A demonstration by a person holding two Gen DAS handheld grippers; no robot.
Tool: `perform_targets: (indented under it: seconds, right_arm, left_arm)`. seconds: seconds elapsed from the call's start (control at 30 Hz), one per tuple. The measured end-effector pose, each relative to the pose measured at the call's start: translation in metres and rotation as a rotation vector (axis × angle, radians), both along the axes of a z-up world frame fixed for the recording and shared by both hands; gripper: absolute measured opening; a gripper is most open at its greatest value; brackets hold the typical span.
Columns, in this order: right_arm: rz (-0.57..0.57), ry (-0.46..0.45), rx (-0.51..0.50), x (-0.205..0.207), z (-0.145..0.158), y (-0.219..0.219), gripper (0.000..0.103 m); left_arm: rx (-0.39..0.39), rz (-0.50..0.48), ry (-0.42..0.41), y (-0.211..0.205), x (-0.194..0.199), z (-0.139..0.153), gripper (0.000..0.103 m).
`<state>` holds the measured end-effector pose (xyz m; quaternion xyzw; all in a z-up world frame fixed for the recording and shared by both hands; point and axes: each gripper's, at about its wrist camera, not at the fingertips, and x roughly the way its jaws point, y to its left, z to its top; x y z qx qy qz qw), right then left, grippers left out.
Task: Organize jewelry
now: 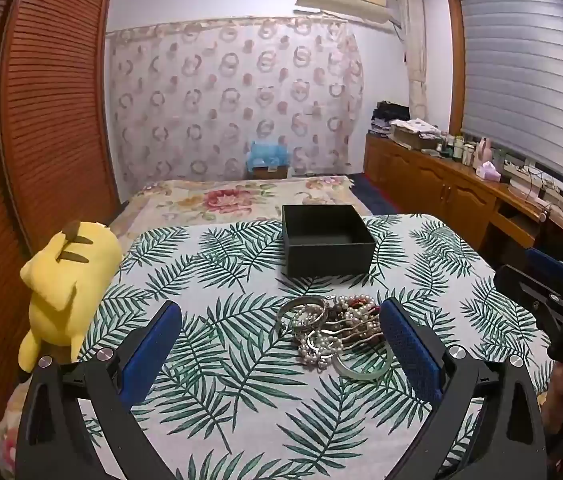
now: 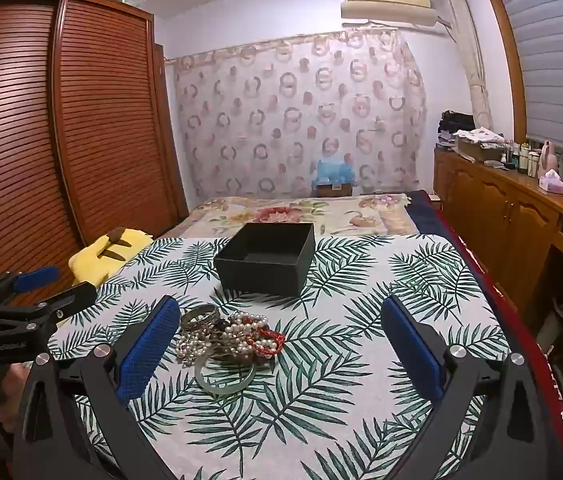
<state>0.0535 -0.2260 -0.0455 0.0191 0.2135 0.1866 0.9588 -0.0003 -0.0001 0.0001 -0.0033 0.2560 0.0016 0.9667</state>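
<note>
A tangled pile of jewelry point(image 1: 335, 330) lies on the leaf-patterned tablecloth point(image 1: 221, 360): pearl strands, silver bangles and a pale green jade bangle point(image 1: 361, 370) at its near edge. An open, empty black box point(image 1: 327, 240) stands just behind the pile. My left gripper point(image 1: 281, 344) is open and empty, with the pile near its right finger. My right gripper point(image 2: 281, 344) is open and empty, with the pile point(image 2: 229, 334) and the jade bangle point(image 2: 225, 380) near its left finger. The black box point(image 2: 267, 258) stands beyond.
A yellow plush toy point(image 1: 67, 280) lies at the table's left edge. A flowered bed point(image 1: 241, 196) lies behind the table. A wooden wardrobe point(image 2: 61, 120) stands at the left, a cluttered wooden counter point(image 1: 461, 172) at the right. The right gripper point(image 1: 553, 308) shows in the left view.
</note>
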Motion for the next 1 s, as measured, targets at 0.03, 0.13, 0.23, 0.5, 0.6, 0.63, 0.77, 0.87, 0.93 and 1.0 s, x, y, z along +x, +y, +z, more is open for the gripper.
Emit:
perform_targets:
  seconds: [0.03,0.13,0.23,0.5,0.6,0.63,0.77,0.87,0.93,1.0]
  right_arm:
    - [-0.001,-0.001,0.0,0.0,0.0,0.0,0.101]
    - [-0.001,0.0,0.001,0.0,0.0,0.0,0.101]
    - [0.0,0.0,0.0,0.0,0.0,0.0,0.101]
    - [0.0,0.0,0.003,0.0,0.001,0.0,0.101]
    - [-0.001,0.0,0.002,0.0,0.001,0.0,0.101]
    - [-0.001,-0.001,0.002,-0.001,0.002,0.0,0.101]
    - [-0.002,-0.003,0.003,-0.001,0.001,0.0,0.101]
    - [-0.002,-0.003,0.003,-0.001,0.004,0.001,0.101]
    - [-0.001,-0.002,0.004,-0.001,0.004,0.001,0.101]
    - [-0.002,-0.004,0.004,-0.002,0.004,0.001,0.101]
  left_arm:
    - [0.0,0.0,-0.001,0.0,0.0,0.0,0.096]
    - [-0.002,-0.001,-0.001,0.0,0.0,0.0,0.096]
    - [-0.004,0.0,-0.003,0.0,0.0,0.0,0.096]
    - [-0.005,0.0,-0.004,-0.002,0.003,0.006,0.096]
    - [-0.005,0.0,-0.008,-0.001,0.001,0.01,0.096]
    - [-0.007,-0.001,-0.008,0.0,0.001,0.01,0.096]
    - [-0.005,-0.002,-0.011,-0.005,0.002,0.009,0.096]
    - [-0.007,-0.005,-0.021,-0.002,-0.002,0.01,0.096]
    - [-0.007,-0.005,-0.022,-0.002,-0.002,0.01,0.096]
    - [-0.007,-0.004,-0.022,-0.002,-0.002,0.011,0.096]
